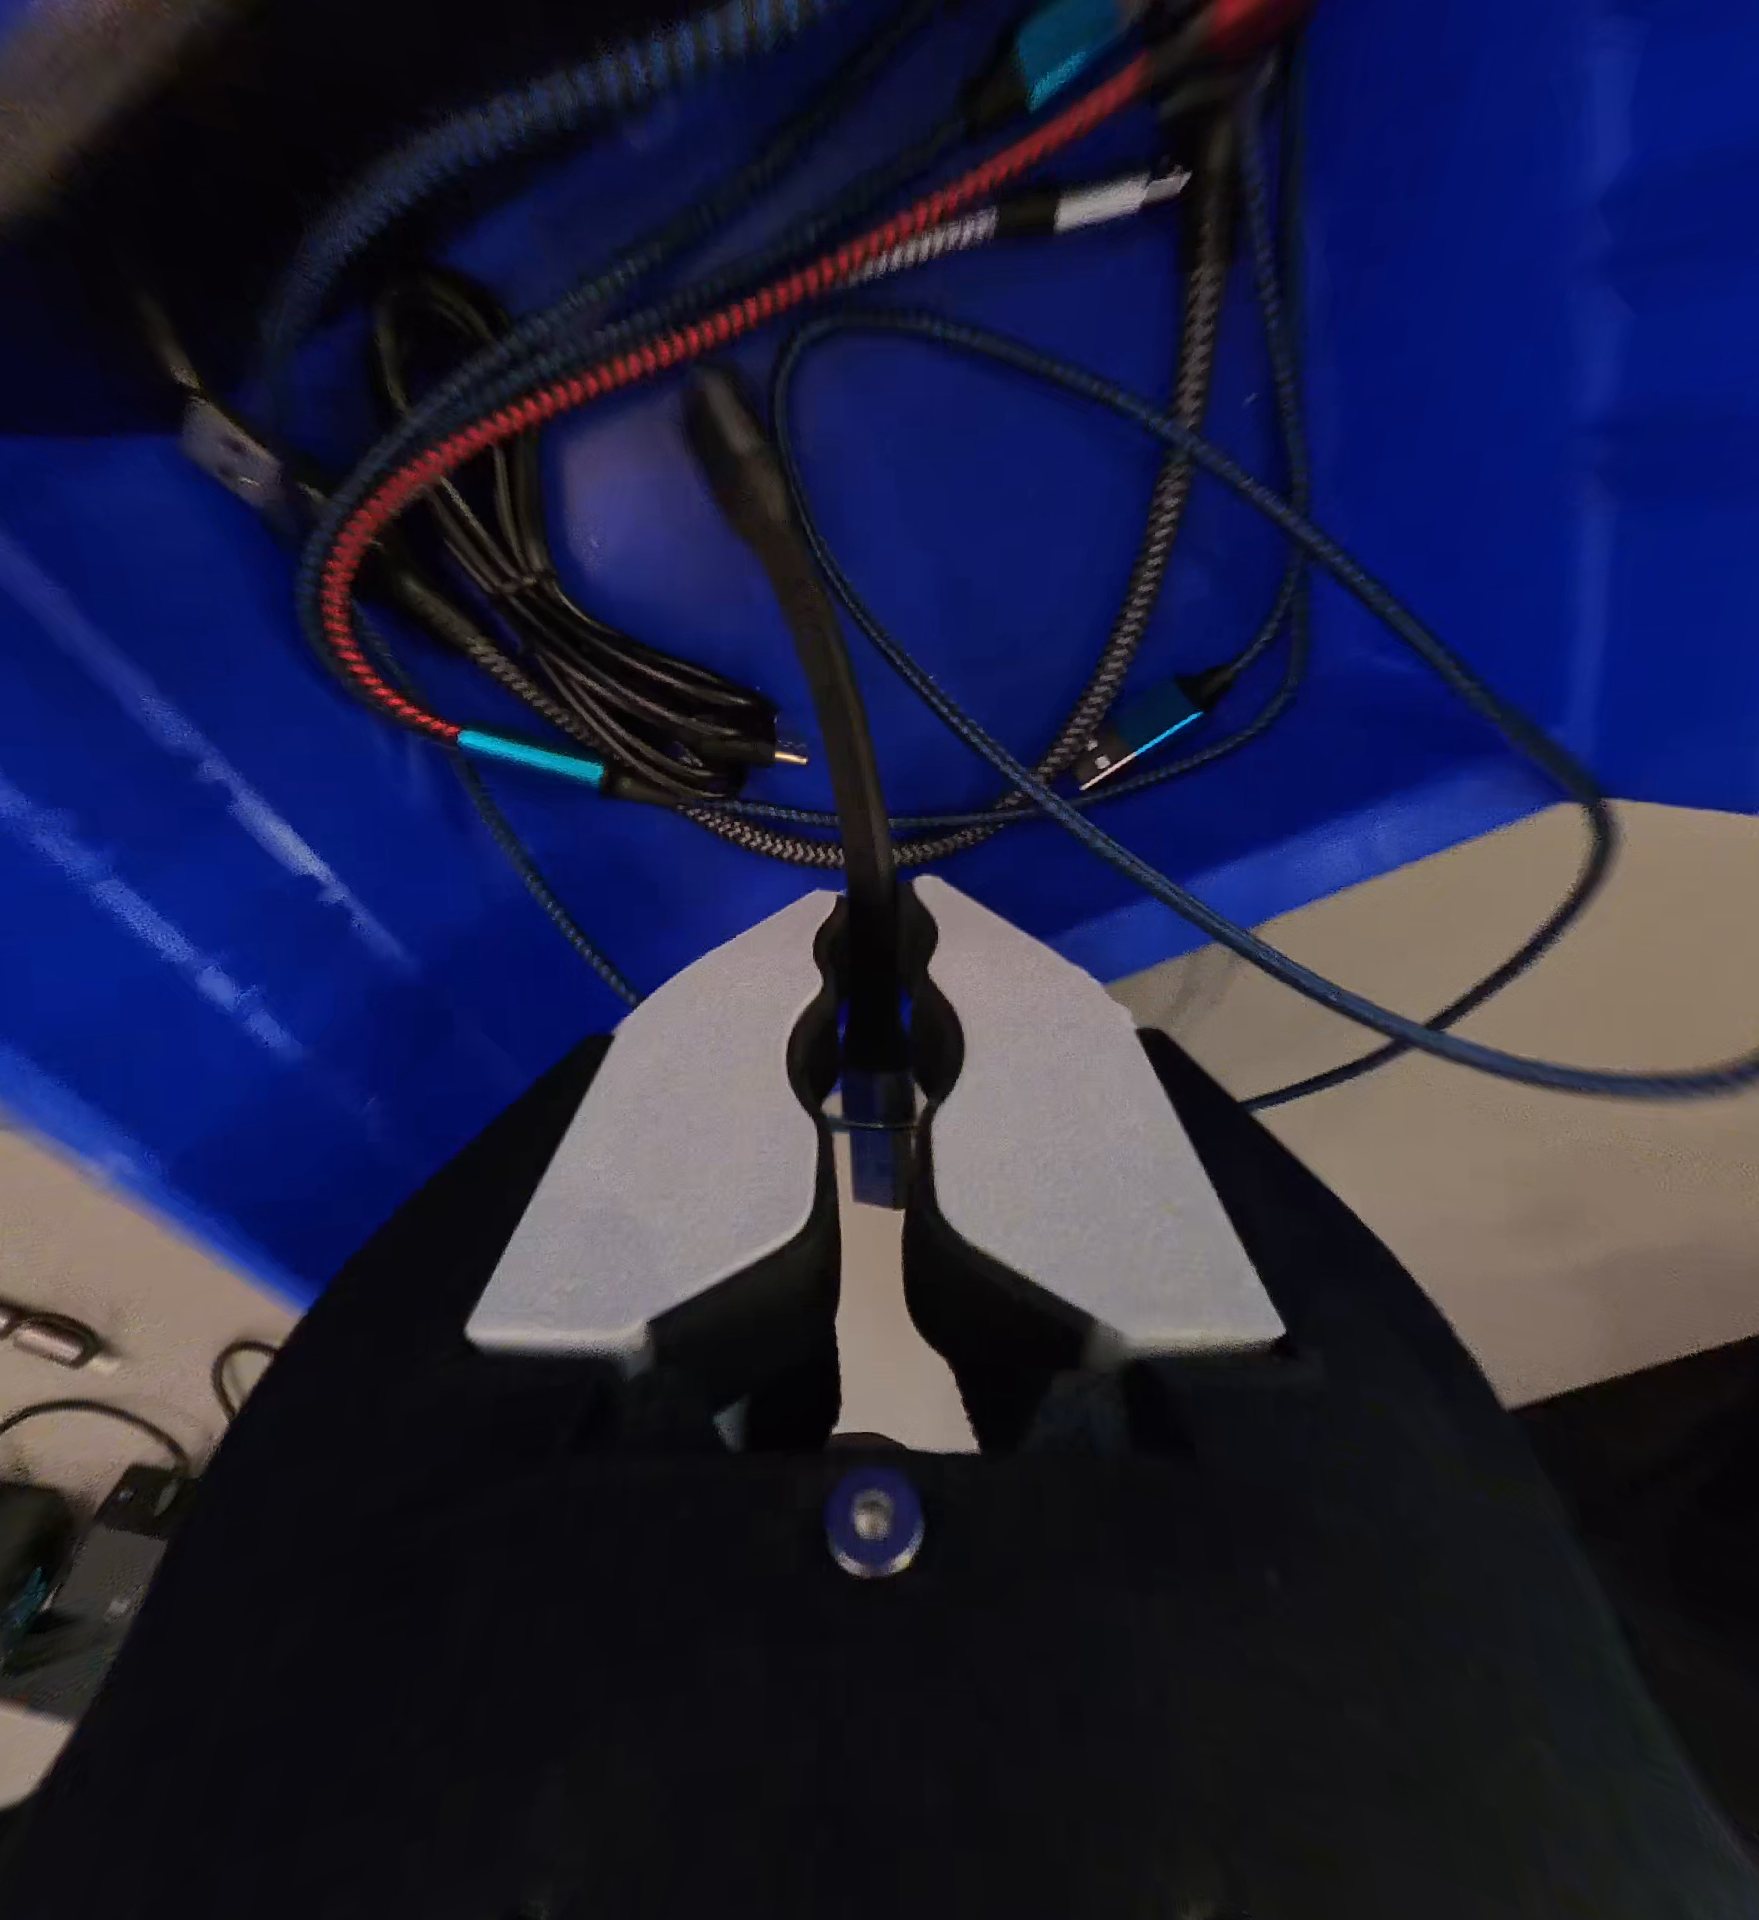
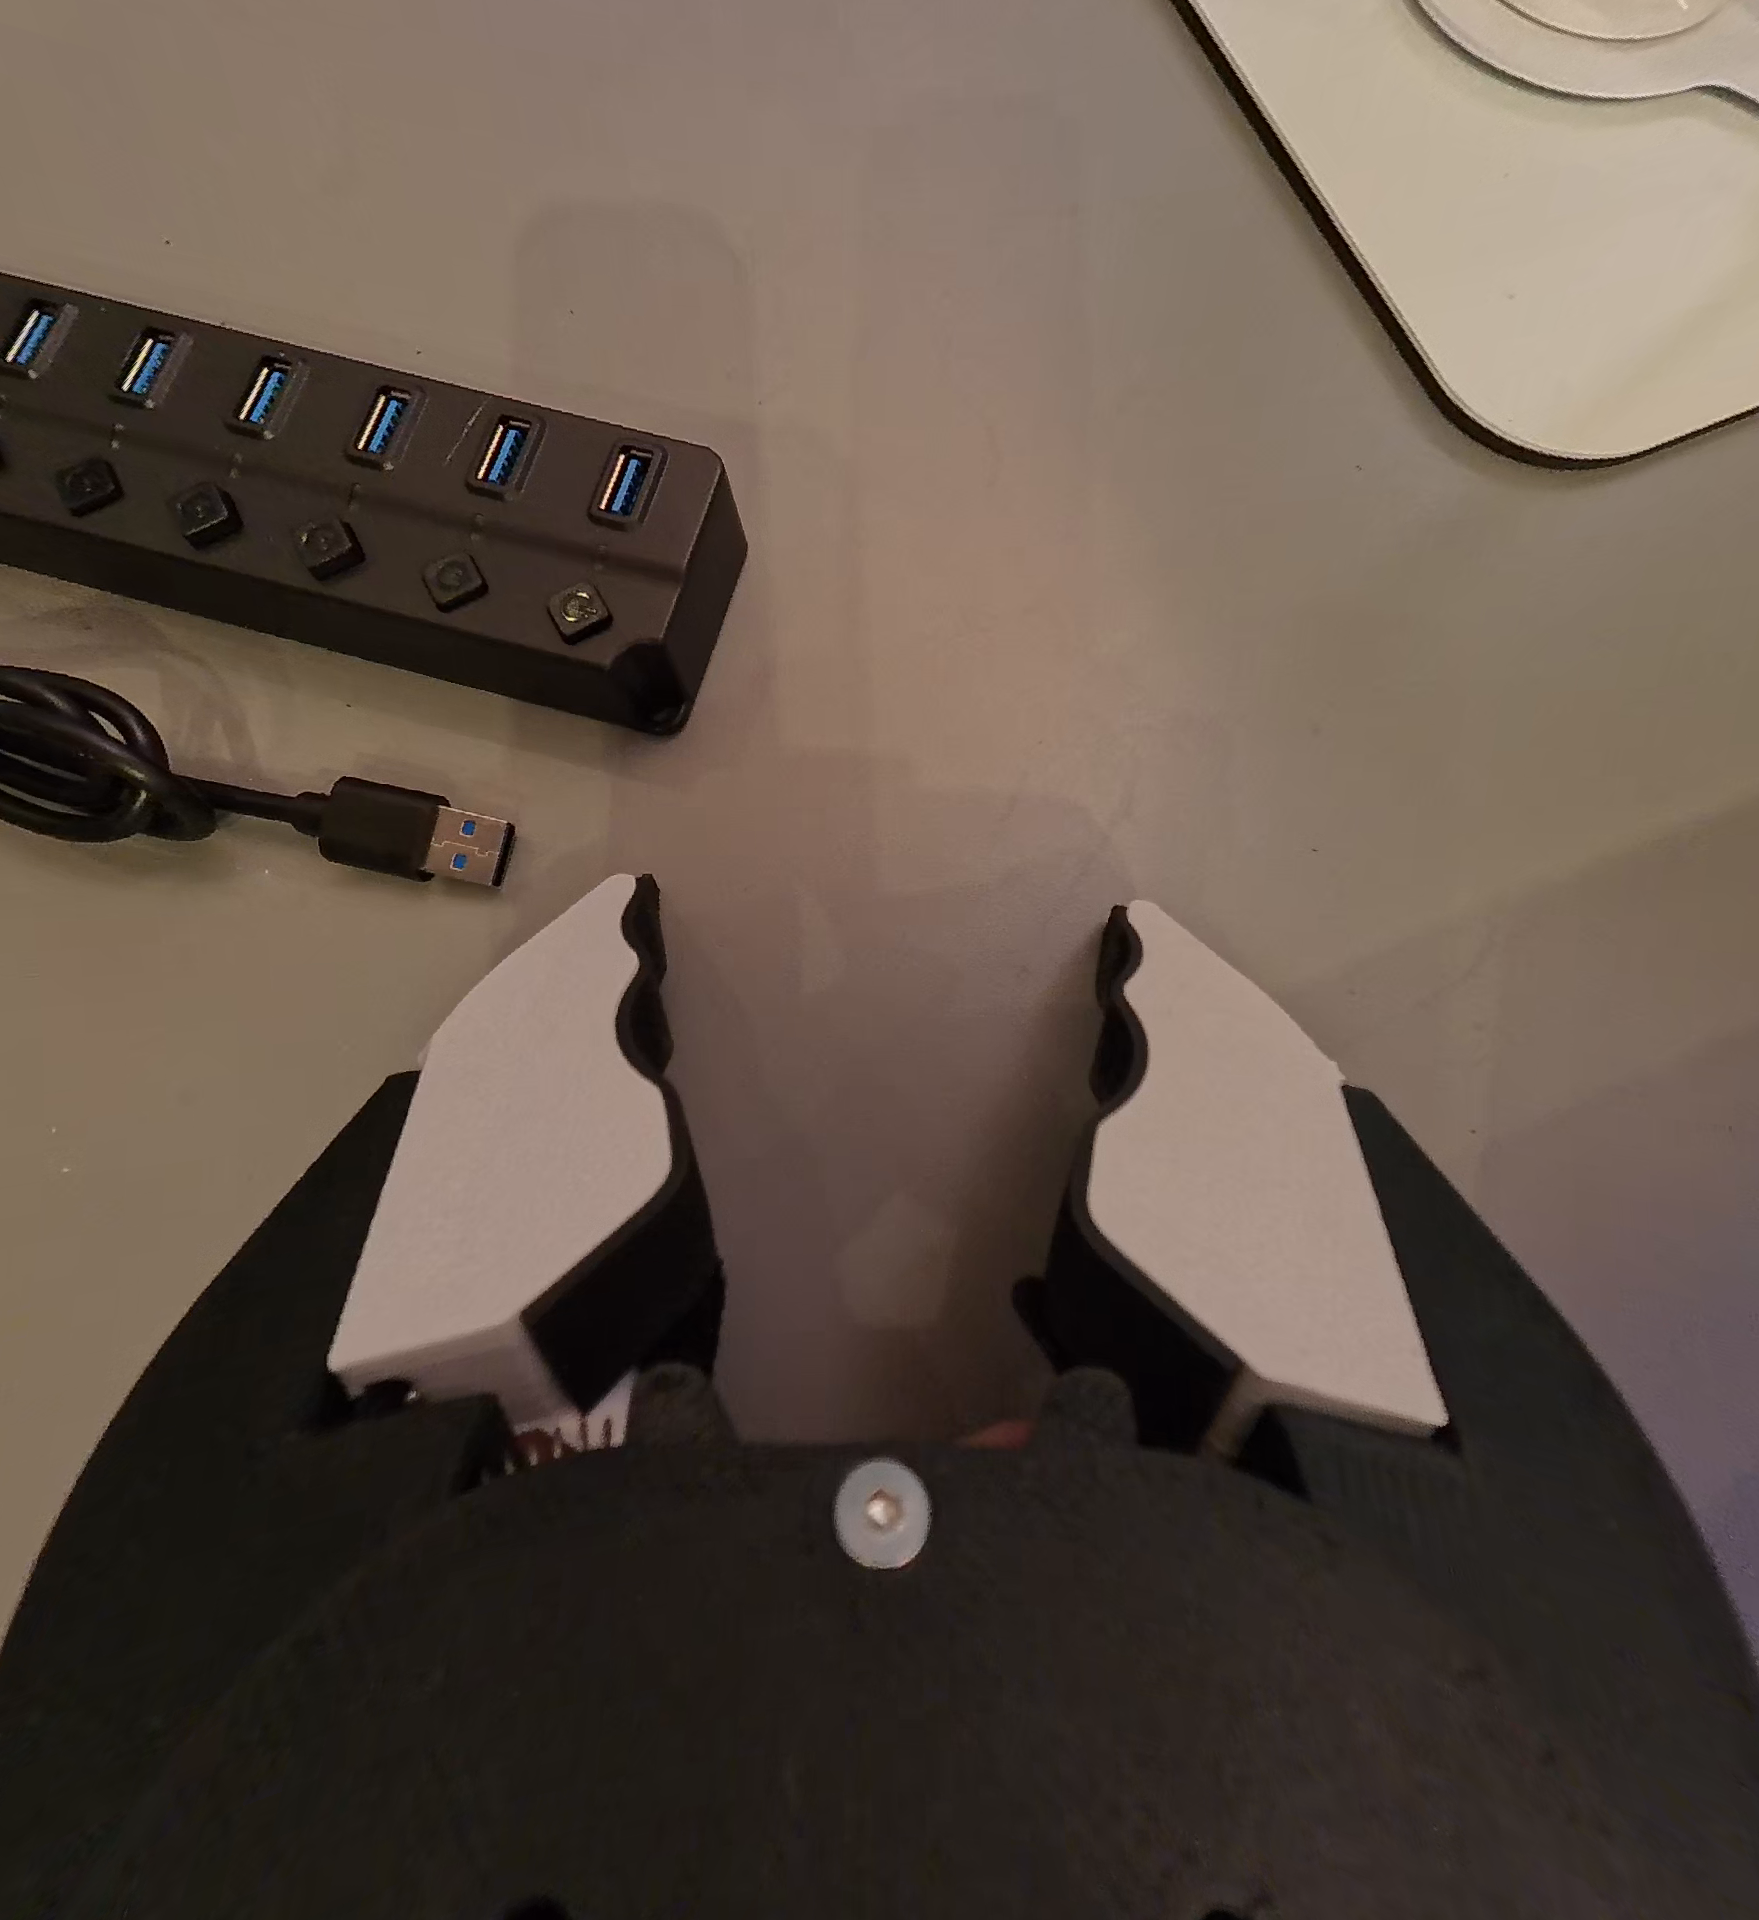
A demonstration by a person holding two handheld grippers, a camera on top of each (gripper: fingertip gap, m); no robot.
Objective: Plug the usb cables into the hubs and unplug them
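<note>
In the left wrist view my left gripper (image 1: 877,896) is shut on a black cable (image 1: 833,665). The cable's blue plug end (image 1: 873,1143) sits between the pads, behind the tips. The cable rises from the jaws over a blue bin (image 1: 1426,416) that holds several tangled cables. In the right wrist view my right gripper (image 2: 880,894) is open and empty above the grey table (image 2: 1062,623). A long black USB hub (image 2: 335,499) with blue ports lies ahead to its left. A black cable's loose USB plug (image 2: 423,833) lies just left of the left fingertip.
In the bin lie a red braided cable (image 1: 646,364), a blue braided cable (image 1: 1270,935) that trails over the rim onto the table, and a black coiled one (image 1: 584,644). Small hubs (image 1: 13,1340) lie at lower left. A white mat (image 2: 1529,260) lies at the right view's top right. The gap from one gripper's tips to the other's is roughly 50 cm. The long black USB hub (image 2: 335,499) is about 9 cm from my right fingertips and 40 cm from my left.
</note>
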